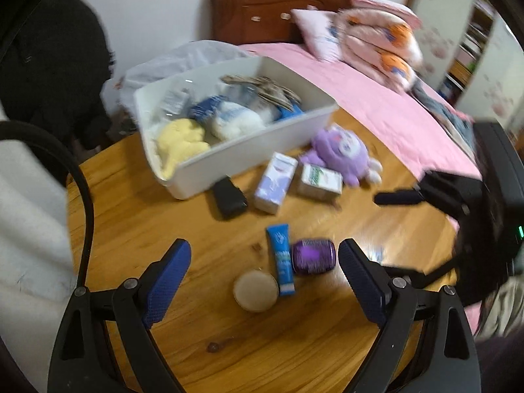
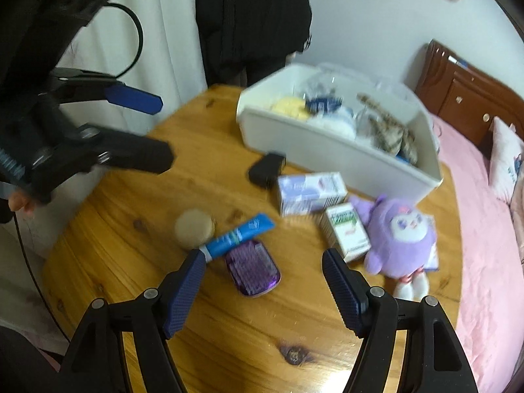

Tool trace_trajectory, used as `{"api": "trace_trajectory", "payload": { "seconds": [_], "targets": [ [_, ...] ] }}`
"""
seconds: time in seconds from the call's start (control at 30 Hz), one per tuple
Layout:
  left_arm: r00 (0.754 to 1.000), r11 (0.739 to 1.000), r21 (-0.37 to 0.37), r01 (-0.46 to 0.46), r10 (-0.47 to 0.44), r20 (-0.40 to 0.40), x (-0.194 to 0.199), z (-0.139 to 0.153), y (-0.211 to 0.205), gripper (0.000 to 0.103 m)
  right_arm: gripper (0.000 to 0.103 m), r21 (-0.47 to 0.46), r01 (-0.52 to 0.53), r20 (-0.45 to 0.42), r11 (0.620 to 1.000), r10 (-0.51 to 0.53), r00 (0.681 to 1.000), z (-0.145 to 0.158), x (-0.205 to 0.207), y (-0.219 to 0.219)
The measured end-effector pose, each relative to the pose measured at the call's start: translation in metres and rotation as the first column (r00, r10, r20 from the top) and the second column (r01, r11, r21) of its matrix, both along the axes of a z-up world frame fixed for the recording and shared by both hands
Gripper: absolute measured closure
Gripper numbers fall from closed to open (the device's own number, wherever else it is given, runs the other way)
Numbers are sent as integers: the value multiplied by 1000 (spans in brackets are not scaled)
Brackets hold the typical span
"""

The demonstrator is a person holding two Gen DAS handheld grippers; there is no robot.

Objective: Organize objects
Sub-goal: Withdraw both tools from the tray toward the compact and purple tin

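A white bin [image 1: 249, 150] [image 2: 327, 150] holding soft toys and packets stands at the far side of the round wooden table [image 1: 163, 216]. In front of it lie a black case [image 1: 229, 196] [image 2: 267, 167], a lilac box [image 1: 275, 183] [image 2: 309, 193], a green-white box [image 1: 319, 181] [image 2: 347, 232], a purple plush [image 1: 340, 154] [image 2: 401, 239], a blue tube [image 1: 281, 258] [image 2: 235, 237], a purple hairbrush [image 1: 312, 256] [image 2: 252, 268] and a round tan lid [image 1: 256, 290] [image 2: 194, 229]. My left gripper [image 1: 265, 262] [image 2: 160, 131] hovers open over tube and lid. My right gripper [image 2: 263, 270] [image 1: 380, 229] hangs open above the hairbrush.
A bed with pink sheet [image 1: 376, 98] [image 2: 484, 229], pillows and a brown headboard [image 1: 278, 13] runs along the table's right side. A dark coat [image 2: 249, 19] hangs on the wall behind, and a white curtain [image 2: 157, 32] hangs left of it.
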State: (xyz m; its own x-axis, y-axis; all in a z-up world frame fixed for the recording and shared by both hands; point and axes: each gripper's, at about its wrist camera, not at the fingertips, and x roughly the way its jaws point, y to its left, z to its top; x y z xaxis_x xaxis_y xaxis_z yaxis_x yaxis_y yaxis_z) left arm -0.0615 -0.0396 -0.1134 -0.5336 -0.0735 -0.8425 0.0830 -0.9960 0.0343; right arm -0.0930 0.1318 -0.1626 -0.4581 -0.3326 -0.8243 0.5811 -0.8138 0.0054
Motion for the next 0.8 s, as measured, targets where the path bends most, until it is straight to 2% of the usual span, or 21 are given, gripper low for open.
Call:
{"api": "trace_trajectory", "payload": {
  "seconds": [0.23, 0.4, 0.6, 0.63, 0.67, 0.73, 0.8],
  "targets": [
    [991, 992, 60, 115, -119, 65, 5, -38, -3, 10, 28, 45, -31, 47, 998, 29, 998, -34, -6, -5],
    [967, 981, 77, 181, -192, 169, 5, -72, -7, 10, 28, 67, -58, 67, 996, 54, 996, -51, -9, -10],
    [924, 961, 44, 273, -275, 268, 1, -106, -3, 11, 28, 69, -59, 90, 996, 53, 995, -64, -17, -11],
    [920, 958, 35, 283, -282, 273, 1, -109, -3, 11, 28, 71, -58, 92, 996, 52, 994, -67, -18, -11],
    [928, 960, 29, 277, -275, 252, 0, -111, -2, 11, 28, 74, -59, 95, 996, 52, 994, -69, -19, -11],
    [923, 957, 16, 291, -285, 259, -2, -114, -1, 22, 28, 77, -63, 98, 995, 55, 994, -73, -20, -12],
    [919, 954, 3, 299, -289, 270, -3, -118, -1, 27, 28, 79, -70, 99, 994, 62, 993, -75, -21, -13]
  ]
}}
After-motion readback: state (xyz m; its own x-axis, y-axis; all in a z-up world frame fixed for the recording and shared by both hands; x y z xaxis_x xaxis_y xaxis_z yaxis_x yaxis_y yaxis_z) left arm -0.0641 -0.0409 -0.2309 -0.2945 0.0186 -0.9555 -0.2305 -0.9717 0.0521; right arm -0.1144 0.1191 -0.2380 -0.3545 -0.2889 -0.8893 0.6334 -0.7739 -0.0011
